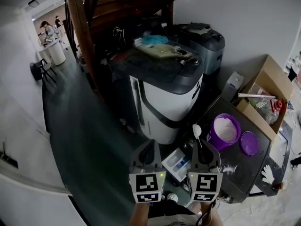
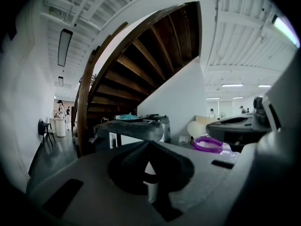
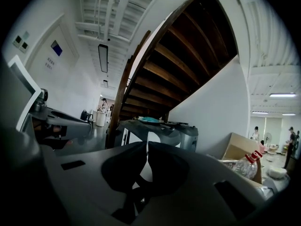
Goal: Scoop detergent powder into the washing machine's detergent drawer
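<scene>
- The left gripper (image 1: 150, 147) is low in the head view. Its fingers (image 2: 129, 159) are closed, tips meeting. A pale shape shows through the gap below the tips; what it is cannot be made out.
- The right gripper (image 1: 201, 149) sits just beside it, its fingers (image 3: 167, 166) clamped on a white spoon (image 1: 196, 131). The handle is hidden in its own view, where only a thin pale slit shows.
- The spoon bowl points up, near the tub. Whether it carries powder cannot be told.
- The purple tub (image 1: 225, 132) stands open on the dark bench (image 1: 240, 166), with white powder (image 1: 225, 128) inside. Its lid (image 1: 249, 143) lies just beside it.
- The drawer (image 1: 178, 166), white with a blue part, lies between the two grippers, its edges covered by both.
- The washing machine (image 1: 164, 95) stands behind the drawer; its base is in shadow.
- A cardboard box (image 1: 275, 84) at the right is cut off by the picture's edge.
</scene>
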Demonstrator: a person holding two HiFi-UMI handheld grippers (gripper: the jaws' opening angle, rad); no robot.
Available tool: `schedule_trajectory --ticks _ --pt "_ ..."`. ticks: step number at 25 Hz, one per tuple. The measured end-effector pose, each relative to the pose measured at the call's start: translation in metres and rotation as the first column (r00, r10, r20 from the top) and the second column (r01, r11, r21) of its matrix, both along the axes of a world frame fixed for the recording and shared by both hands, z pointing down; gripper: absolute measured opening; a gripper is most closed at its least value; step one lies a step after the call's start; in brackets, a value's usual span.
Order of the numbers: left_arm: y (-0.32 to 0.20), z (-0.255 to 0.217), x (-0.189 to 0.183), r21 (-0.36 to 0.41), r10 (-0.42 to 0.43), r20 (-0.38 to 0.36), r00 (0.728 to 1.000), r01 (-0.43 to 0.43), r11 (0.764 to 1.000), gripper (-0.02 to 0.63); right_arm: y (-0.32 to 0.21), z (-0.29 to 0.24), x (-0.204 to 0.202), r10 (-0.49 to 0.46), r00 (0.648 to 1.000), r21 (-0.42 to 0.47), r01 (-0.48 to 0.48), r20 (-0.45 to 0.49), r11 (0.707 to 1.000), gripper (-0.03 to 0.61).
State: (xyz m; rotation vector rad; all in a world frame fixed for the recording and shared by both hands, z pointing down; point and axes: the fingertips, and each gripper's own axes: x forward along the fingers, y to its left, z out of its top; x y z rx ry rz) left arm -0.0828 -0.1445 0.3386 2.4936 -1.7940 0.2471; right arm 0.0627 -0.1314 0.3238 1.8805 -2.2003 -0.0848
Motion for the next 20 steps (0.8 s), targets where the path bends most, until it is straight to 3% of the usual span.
schedule_trajectory --ticks 9,20 --pt "0.002 -0.026 0.002 0.061 0.003 0.010 1.000 -0.004 0.998 0.002 0.003 -0.019 0.001 0.002 1.000 0.044 -0.003 0.016 0.999 0.021" --pt "0.004 -0.032 0.004 0.082 0.015 0.018 1.000 -0.016 0.997 0.002 0.008 -0.033 0.003 0.003 0.999 0.083 -0.006 0.032 0.997 0.021"
